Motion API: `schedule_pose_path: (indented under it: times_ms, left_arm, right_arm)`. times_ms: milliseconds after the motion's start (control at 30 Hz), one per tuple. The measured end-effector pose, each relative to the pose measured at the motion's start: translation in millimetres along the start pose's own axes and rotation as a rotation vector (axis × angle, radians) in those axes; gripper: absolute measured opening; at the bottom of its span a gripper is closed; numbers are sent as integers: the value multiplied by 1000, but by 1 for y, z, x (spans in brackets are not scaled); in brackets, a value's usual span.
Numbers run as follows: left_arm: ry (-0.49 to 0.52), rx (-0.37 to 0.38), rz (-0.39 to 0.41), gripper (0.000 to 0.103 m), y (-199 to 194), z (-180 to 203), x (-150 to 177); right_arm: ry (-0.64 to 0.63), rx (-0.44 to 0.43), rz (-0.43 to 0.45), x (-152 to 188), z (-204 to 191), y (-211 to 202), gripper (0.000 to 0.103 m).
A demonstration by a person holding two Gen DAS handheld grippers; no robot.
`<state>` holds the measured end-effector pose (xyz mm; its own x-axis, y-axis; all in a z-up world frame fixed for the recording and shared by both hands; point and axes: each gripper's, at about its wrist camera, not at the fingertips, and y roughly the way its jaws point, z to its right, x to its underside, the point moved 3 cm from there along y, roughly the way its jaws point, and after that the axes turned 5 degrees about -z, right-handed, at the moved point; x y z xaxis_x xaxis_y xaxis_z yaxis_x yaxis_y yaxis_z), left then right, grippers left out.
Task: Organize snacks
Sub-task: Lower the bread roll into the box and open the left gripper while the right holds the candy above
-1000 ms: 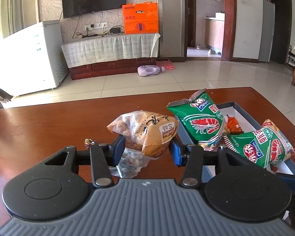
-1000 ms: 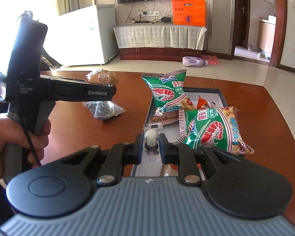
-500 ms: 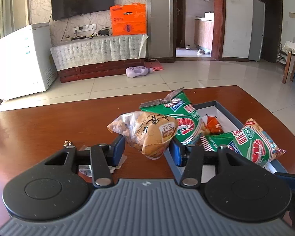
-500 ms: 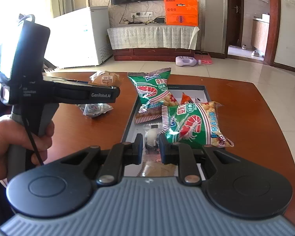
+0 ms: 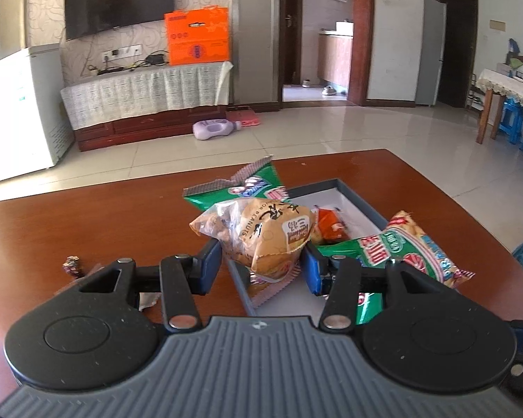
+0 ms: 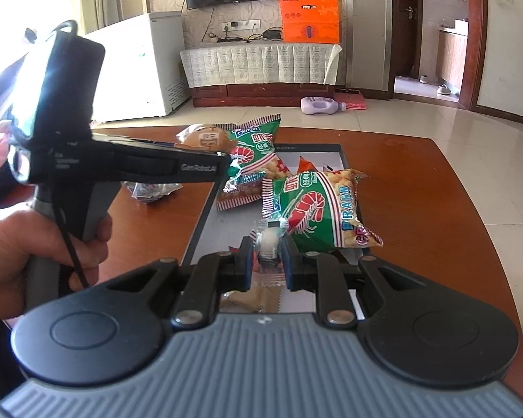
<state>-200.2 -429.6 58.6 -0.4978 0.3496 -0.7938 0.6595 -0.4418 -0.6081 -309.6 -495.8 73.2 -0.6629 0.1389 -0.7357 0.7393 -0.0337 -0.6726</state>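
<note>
My left gripper [image 5: 261, 264] is shut on a tan peanut bag [image 5: 261, 233] and holds it in the air over the near left edge of the dark-rimmed box [image 5: 366, 205]. The same bag [image 6: 205, 139] shows at the left gripper's tip in the right wrist view. My right gripper [image 6: 267, 259] is shut on a small clear-wrapped white candy [image 6: 269, 240] above the box's near end [image 6: 205, 209]. Two green prawn-cracker bags [image 6: 254, 163] [image 6: 317, 205] and a small orange packet [image 6: 305, 165] lie in the box.
A crumpled clear wrapper [image 6: 153, 190] lies on the brown table [image 6: 418, 209] left of the box. A small candy [image 5: 72, 264] sits near the left fingers. A person's hand [image 6: 35, 244] grips the left handle. Beyond the table are tiled floor, a TV cabinet and an orange box.
My left gripper has carried the peanut bag to the right, from beside the box to over its left edge. The right gripper with its candy has shifted slightly over the box.
</note>
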Motion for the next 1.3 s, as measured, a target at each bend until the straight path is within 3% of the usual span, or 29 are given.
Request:
schedule_pose_path:
  times_ms: [500, 767, 1000, 1300]
  left_arm:
    - [14, 100, -16, 55, 36, 26, -5]
    - [13, 108, -11, 55, 44, 28, -5]
    - [30, 104, 9, 76, 41, 28, -7]
    - [59, 109, 43, 80, 26, 11, -9]
  right_arm:
    - [-3, -3, -3, 1, 7, -2, 20]
    - [-5, -4, -5, 2, 9, -1, 20]
    - [5, 11, -10, 2, 13, 0, 20]
    - [-6, 15, -41, 3, 7, 14, 20]
